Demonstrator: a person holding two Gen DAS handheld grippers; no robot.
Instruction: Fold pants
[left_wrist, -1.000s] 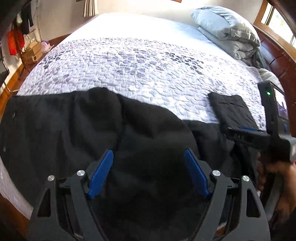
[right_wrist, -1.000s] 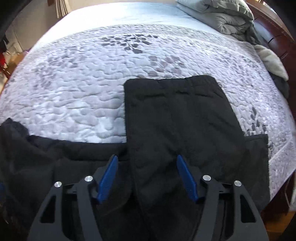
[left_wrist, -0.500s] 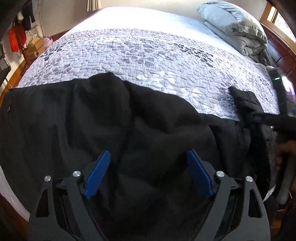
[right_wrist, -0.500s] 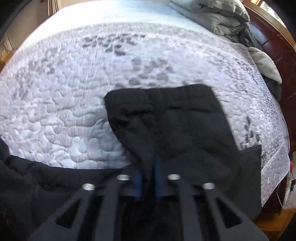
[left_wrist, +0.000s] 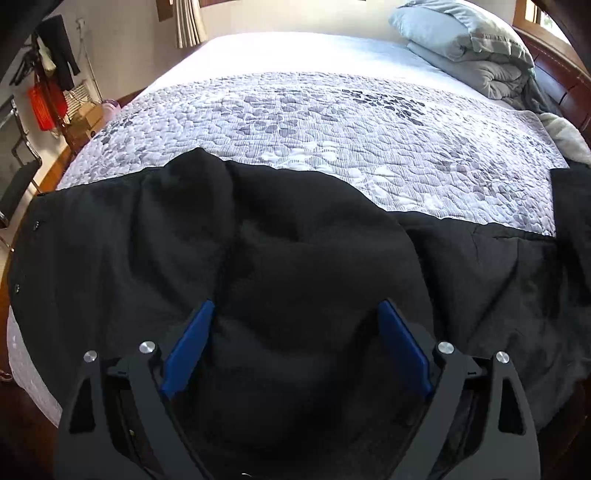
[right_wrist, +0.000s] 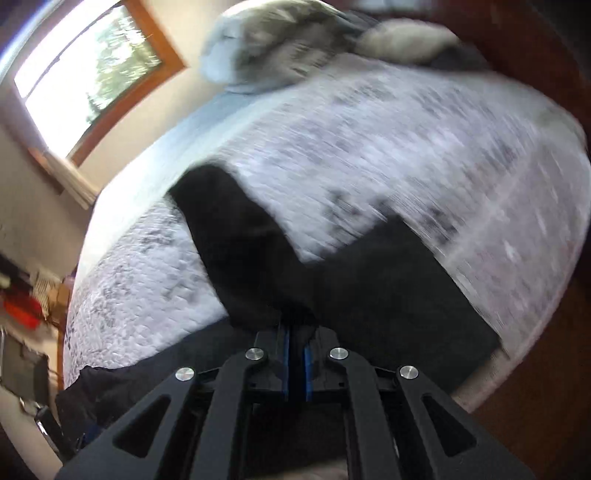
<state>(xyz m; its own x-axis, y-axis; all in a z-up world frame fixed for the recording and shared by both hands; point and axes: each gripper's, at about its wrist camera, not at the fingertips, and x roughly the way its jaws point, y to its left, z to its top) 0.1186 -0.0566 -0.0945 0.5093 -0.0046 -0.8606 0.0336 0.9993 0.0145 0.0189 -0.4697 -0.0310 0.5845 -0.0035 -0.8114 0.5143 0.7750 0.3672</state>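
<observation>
Black pants (left_wrist: 295, 240) lie crumpled across the near edge of the bed, waist with snaps at the left. My left gripper (left_wrist: 295, 306) hovers just above the bunched middle. Its jaws are opening, and the blue pads stand wide on either side of the fabric without pressing it. My right gripper (right_wrist: 296, 332) is shut on a pinch of a pants leg (right_wrist: 240, 229), which stretches up and away from the closed pads across the quilt. That view is tilted and blurred. In the left wrist view the lifted leg (left_wrist: 572, 221) shows at the right edge.
A grey patterned quilt (left_wrist: 332, 122) covers the bed. Folded grey bedding (left_wrist: 469, 55) is piled at the far right by the wooden headboard (left_wrist: 561, 74). Boxes and hanging clothes (left_wrist: 51, 103) stand on the floor at the left. A window (right_wrist: 85, 74) shows in the right wrist view.
My right gripper closed on the pants leg, then swung sideways and rolled, dragging the leg along. My left gripper spread wider and dipped closer to the pants. The right gripper left the left view.
</observation>
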